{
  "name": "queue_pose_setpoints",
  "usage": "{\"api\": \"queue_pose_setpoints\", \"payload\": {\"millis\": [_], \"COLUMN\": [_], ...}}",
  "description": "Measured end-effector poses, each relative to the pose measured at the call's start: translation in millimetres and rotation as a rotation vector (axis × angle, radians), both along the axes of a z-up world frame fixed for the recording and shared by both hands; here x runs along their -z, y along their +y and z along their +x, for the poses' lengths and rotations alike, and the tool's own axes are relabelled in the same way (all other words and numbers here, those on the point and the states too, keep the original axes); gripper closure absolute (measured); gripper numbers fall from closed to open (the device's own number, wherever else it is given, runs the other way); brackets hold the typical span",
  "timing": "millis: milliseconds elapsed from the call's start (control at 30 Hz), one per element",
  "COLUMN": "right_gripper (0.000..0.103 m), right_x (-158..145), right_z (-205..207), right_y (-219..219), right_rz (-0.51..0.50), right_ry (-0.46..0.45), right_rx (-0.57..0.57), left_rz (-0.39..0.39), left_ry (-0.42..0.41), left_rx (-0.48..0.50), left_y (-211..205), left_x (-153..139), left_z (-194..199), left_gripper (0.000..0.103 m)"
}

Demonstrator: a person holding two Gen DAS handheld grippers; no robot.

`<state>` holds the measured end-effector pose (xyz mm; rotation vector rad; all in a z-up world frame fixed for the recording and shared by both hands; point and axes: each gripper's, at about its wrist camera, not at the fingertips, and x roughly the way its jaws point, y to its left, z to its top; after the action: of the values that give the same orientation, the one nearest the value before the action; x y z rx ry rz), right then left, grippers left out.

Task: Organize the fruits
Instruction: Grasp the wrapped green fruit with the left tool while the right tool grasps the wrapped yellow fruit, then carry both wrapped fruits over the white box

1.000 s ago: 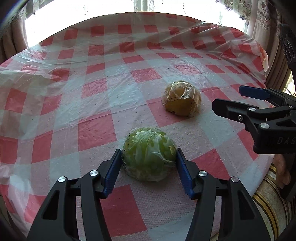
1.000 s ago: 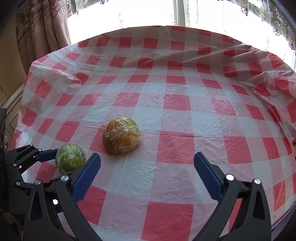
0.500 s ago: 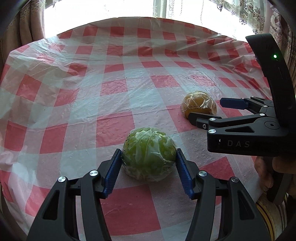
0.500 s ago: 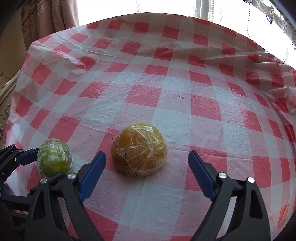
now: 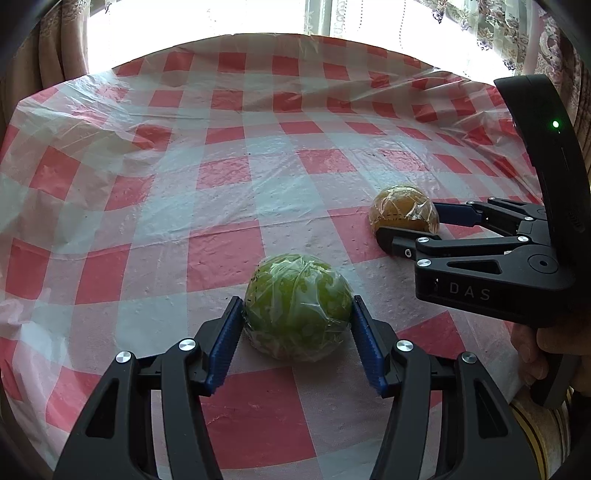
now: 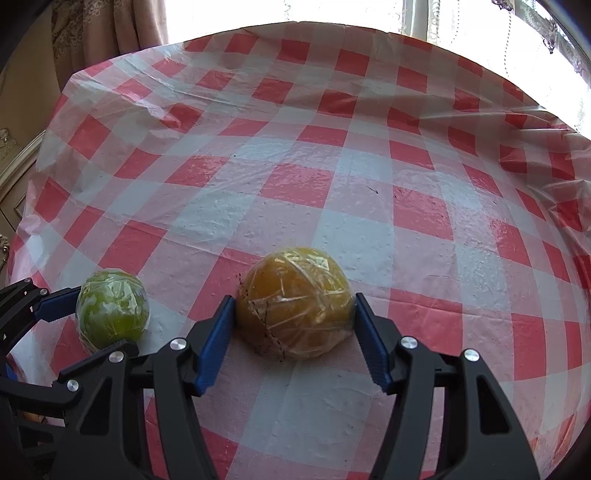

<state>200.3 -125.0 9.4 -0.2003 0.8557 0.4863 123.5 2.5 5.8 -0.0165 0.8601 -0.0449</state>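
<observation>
A green fruit wrapped in clear film (image 5: 297, 304) sits on the checked tablecloth, and my left gripper (image 5: 297, 315) is shut on it, both blue pads touching its sides. The green fruit also shows in the right wrist view (image 6: 112, 309). An orange fruit wrapped in film (image 6: 293, 302) sits to its right, and my right gripper (image 6: 295, 314) is shut on it, pads against both sides. In the left wrist view the orange fruit (image 5: 402, 208) lies between the right gripper's fingers (image 5: 402, 236).
The round table carries a red and white checked cloth under clear plastic (image 5: 258, 177). Curtains and a bright window stand behind it (image 6: 110, 33). The table's near edge runs close under both grippers.
My right gripper moved forward around the orange fruit and closed on it. My left gripper stayed shut on the green fruit.
</observation>
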Motion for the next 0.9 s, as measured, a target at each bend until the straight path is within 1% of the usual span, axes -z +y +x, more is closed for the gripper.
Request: {"api": "queue_pose_setpoints", "payload": {"millis": [133, 467, 567, 900], "right_gripper": [0.040, 0.040, 0.040, 0.040], "right_x": [-1.0, -11.4, -15.3, -22.1], "right_z": [-6.8, -30.8, -37.7, -64.8], "right_y": [-9.1, -53.7, -67.1, -110.1], "right_rz": [0.011, 0.045, 0.060, 0.068], "right_ry": [0.006, -0.013, -0.016, -0.024], "right_rx": [0.009, 0.078, 0.093, 0.153], "left_rz": [0.010, 0.033, 0.035, 0.041], "left_ry": [-0.007, -0.041, -0.049, -0.067], "left_rx": [0.003, 0.019, 0.034, 0.102], "left_y": [-4.0, -16.2, -24.0, -56.9], "left_x": [-2.5, -18.4, -23.4, -35.1], "left_z": [-1.3, -6.6, -8.5, -15.4], "left_gripper": [0.047, 0.047, 0.047, 0.047]}}
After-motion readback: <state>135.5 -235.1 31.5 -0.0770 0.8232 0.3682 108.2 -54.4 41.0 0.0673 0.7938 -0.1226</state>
